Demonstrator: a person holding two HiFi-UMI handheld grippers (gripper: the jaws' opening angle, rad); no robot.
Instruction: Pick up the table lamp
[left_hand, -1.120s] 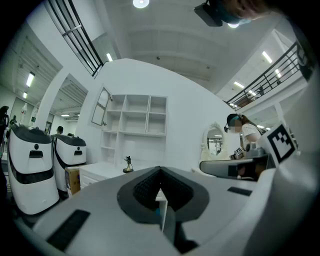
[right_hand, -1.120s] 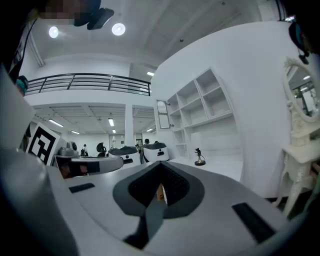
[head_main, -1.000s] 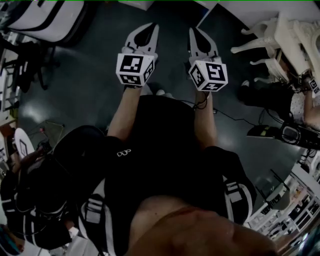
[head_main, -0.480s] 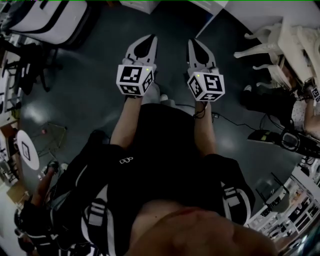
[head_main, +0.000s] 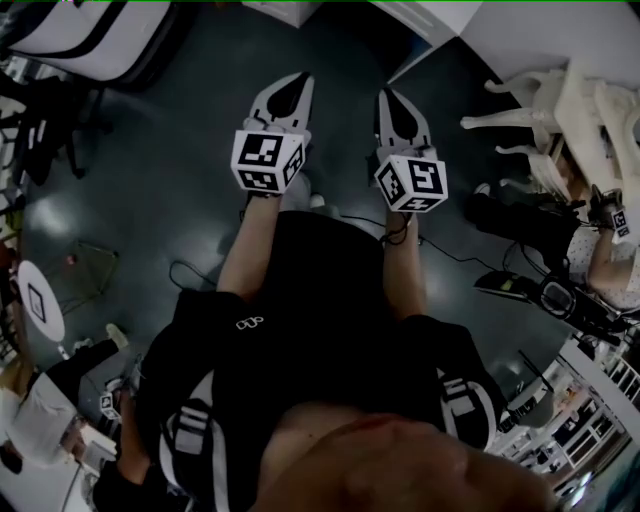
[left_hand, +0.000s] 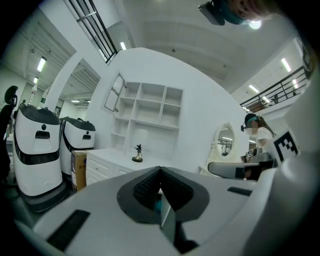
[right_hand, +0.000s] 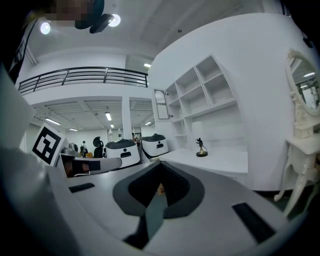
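Observation:
Both grippers are held out side by side over a dark floor. My left gripper (head_main: 296, 79) (left_hand: 160, 170) is shut with nothing in it. My right gripper (head_main: 388, 95) (right_hand: 159, 164) is shut and empty too. Both point toward a white counter (left_hand: 117, 155) (right_hand: 225, 161) under white wall shelves (left_hand: 150, 112). A small dark figurine (left_hand: 137, 153) (right_hand: 201, 148) stands on that counter. Behind it is a pale upright shape (left_hand: 142, 137) that may be the lamp's shade; I cannot tell for sure. The counter is well beyond both grippers.
Two white machines with dark tops (left_hand: 37, 145) stand left of the counter. A white vanity with an oval mirror (left_hand: 225, 141) and carved legs (head_main: 545, 95) is at the right, with a person (left_hand: 257, 137) beside it. Cables (head_main: 450, 245) lie on the floor.
The floor and the white furniture have slid past in the head view while both grippers kept their place, still shut. Another person has come into view at the lower left.

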